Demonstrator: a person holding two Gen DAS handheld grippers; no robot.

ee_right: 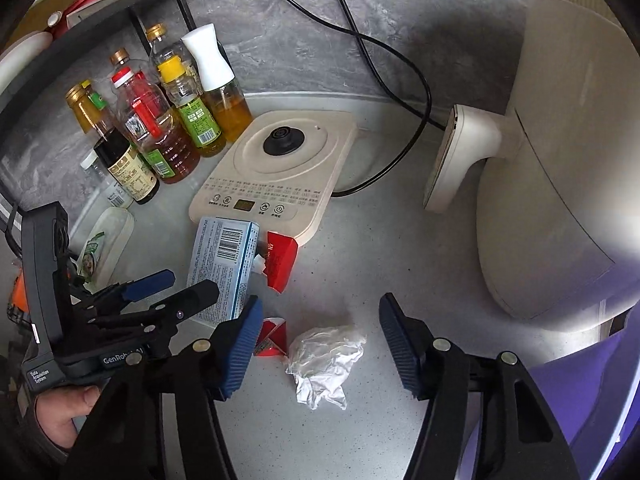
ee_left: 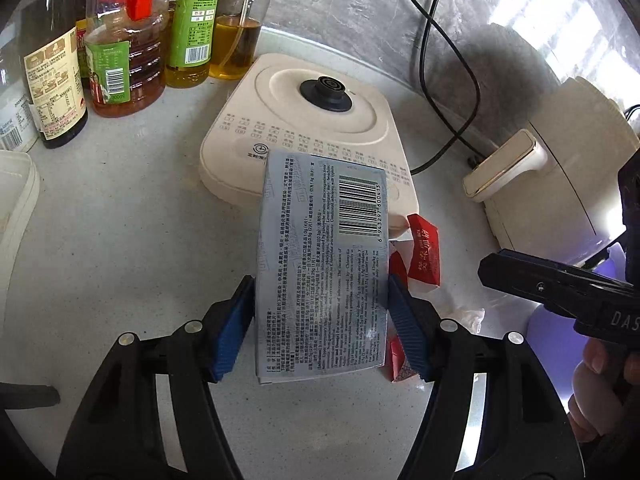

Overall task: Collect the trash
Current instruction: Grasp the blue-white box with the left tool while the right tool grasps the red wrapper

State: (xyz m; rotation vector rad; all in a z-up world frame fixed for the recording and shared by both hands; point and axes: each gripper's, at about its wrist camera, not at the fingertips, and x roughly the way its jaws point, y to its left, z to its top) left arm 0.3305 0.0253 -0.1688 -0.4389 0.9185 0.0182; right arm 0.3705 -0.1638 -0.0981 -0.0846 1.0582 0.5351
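The left gripper (ee_left: pixel 322 312) is clenched on the long edges of the pale blue medicine box (ee_left: pixel 324 248), held over the bench (ee_left: pixel 120 240) at the front edge of the cream kettle base (ee_left: pixel 316 120). The right gripper (ee_right: pixel 318 344) is spread wide above the crumpled tissue (ee_right: pixel 324 360); red packet scraps (ee_right: pixel 280 260) lie just beside it, with bare bench toward the air fryer (ee_right: pixel 560 180).

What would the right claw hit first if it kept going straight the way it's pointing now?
Most likely the crumpled white tissue wad, which lies on the counter between the open right claw fingers. Beyond it is bare grey speckled countertop. Depth is unclear, so the claw could pass above the wad.
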